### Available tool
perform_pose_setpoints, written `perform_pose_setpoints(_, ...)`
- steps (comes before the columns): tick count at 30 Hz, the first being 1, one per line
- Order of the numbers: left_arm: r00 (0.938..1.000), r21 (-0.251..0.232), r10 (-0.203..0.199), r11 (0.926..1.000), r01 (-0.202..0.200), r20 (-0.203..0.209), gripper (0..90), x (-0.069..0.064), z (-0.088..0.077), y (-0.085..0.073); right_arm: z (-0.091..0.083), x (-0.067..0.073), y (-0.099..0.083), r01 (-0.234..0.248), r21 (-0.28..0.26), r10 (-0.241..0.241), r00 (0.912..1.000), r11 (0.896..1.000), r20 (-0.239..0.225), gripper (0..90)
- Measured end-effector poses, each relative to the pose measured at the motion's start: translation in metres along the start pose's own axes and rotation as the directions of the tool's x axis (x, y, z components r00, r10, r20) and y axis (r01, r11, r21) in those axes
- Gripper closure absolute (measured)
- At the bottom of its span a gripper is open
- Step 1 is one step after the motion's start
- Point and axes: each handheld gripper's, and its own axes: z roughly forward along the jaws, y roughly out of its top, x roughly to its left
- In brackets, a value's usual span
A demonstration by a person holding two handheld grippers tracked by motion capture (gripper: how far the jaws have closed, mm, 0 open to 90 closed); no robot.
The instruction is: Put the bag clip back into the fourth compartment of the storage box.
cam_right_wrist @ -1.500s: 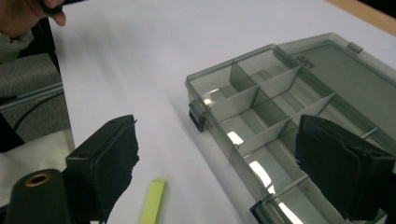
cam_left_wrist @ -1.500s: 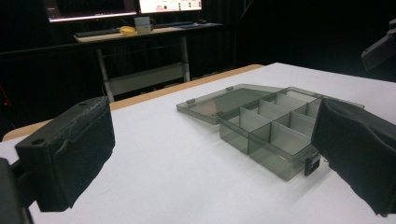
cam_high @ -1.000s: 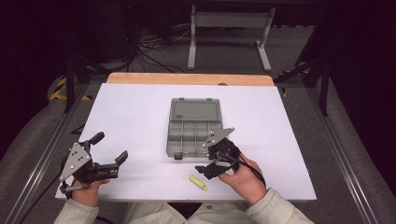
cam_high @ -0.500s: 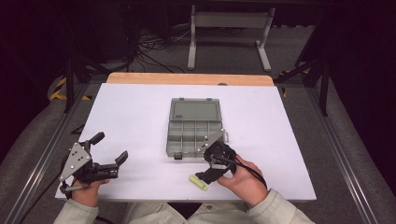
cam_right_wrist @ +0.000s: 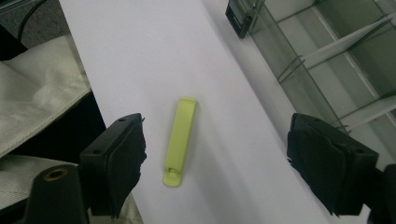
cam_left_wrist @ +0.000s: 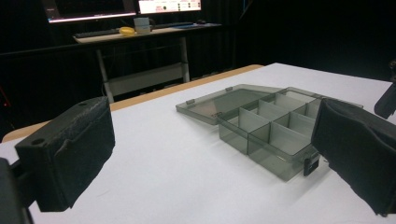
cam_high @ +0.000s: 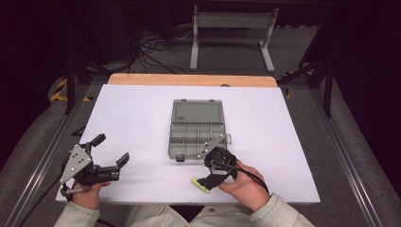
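A white table (cam_high: 142,123) carries a grey see-through box (cam_high: 196,128) with its lid folded flat back on the far side. The box lies near the middle of the table, and its open half is split into small compartments. A small black latch (cam_high: 180,158) sits at its near left corner.

The right tongs (cam_high: 204,182) are held in the person's right hand (cam_high: 243,187) near the table's front edge, just in front of the box. They point down at a small yellow-green clip (cam_high: 200,185) that lies flat on the table by the front edge. In the right gripper view the clip (cam_right_wrist: 179,140) lies between the two black jaws, which stand wide apart and do not touch it. The clip is closer to the jaw on the left side of that view. The corner of the box (cam_right_wrist: 327,60) with its latch (cam_right_wrist: 240,18) shows at the top of that view, apart from the clip.

The left tongs (cam_high: 111,158) are held in the person's left hand (cam_high: 87,191) at the front left of the table, well apart from the box. Their jaws are spread wide and hold nothing. In the left gripper view the box (cam_left_wrist: 275,128) lies ahead and to the right, with its lid (cam_left_wrist: 224,100) flat on the table behind it.

A pale sleeve (cam_high: 279,213) covers the right forearm at the bottom edge of the high view.
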Motion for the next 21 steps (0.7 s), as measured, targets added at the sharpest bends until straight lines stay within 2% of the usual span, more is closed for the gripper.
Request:
perform_pose_setpoints(16,1.0,0.0,-0.001,1.0,0.001,0.001,0.3,0.0,0.0,0.0,0.024,0.008,-0.004,-0.023,0.026,0.023,0.9996,0.999,-0.015,23.3)
perform_pose_setpoints(21,1.0,0.0,-0.001,1.0,0.001,0.002,0.2,0.0,0.0,0.0,0.03,0.01,-0.005,-0.011,0.03,0.011,0.9998,0.999,-0.017,23.9)
